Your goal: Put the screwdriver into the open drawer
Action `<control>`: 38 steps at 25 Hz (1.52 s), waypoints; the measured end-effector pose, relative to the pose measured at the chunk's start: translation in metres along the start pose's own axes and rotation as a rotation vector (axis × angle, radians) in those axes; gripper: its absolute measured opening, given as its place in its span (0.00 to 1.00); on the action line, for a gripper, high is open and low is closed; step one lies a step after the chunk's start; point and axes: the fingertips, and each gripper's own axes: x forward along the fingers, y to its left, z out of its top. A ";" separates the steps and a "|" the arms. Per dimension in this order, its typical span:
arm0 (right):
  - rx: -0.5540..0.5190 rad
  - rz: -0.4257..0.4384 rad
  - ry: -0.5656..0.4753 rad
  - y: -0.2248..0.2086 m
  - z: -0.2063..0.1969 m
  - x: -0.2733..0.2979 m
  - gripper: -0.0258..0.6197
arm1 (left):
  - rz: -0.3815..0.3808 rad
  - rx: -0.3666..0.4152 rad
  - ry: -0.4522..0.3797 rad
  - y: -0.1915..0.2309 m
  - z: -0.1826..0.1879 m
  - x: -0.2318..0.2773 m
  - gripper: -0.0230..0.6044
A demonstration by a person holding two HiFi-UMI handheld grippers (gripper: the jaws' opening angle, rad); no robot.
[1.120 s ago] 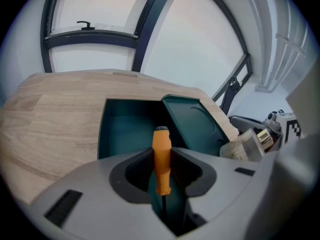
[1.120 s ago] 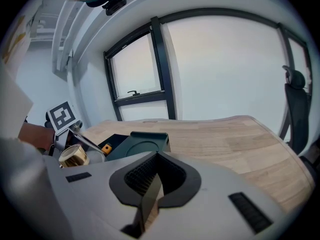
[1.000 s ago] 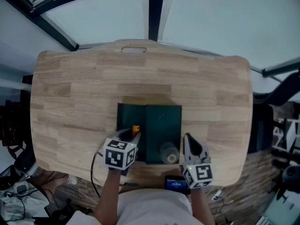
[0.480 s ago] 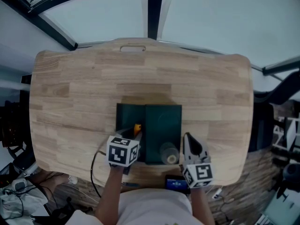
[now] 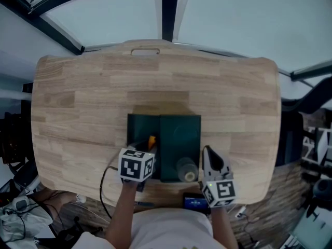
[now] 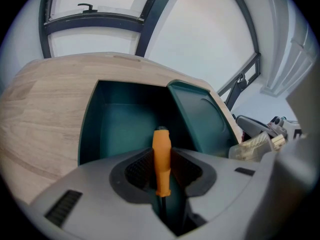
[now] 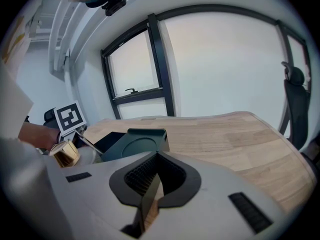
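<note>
A dark green box [image 5: 180, 139] stands on the wooden table [image 5: 78, 108], its open drawer [image 5: 139, 131] at its left side. My left gripper [image 5: 148, 148] hovers over the drawer's near end, pointing steeply down, shut on the orange handle of the screwdriver [image 5: 152, 140]. In the left gripper view the screwdriver [image 6: 161, 161] stands upright between the pads of that gripper [image 6: 161, 171], with the empty drawer [image 6: 120, 124] beyond it. My right gripper [image 5: 211, 158] rests near the table's front edge, right of the box, jaws together and empty; the right gripper [image 7: 150, 184] looks across the table.
A clear jar with a golden cap [image 5: 187, 169] lies at the box's front right corner, between the grippers; the same jar [image 7: 65, 154] shows in the right gripper view. A small blue device [image 5: 194, 204] sits at the table's front edge. Windows lie beyond the table.
The left gripper's marker cube has drifted slightly to the right, the screwdriver still held over the drawer. The right gripper has stayed put.
</note>
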 end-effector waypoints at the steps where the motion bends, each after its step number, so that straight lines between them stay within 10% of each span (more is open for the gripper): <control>1: 0.001 0.000 0.002 0.000 -0.001 0.000 0.04 | 0.000 -0.001 0.002 0.000 0.000 0.001 0.21; 38: 0.012 0.011 0.011 -0.003 -0.002 0.005 0.03 | 0.013 0.034 0.015 -0.003 -0.002 0.010 0.21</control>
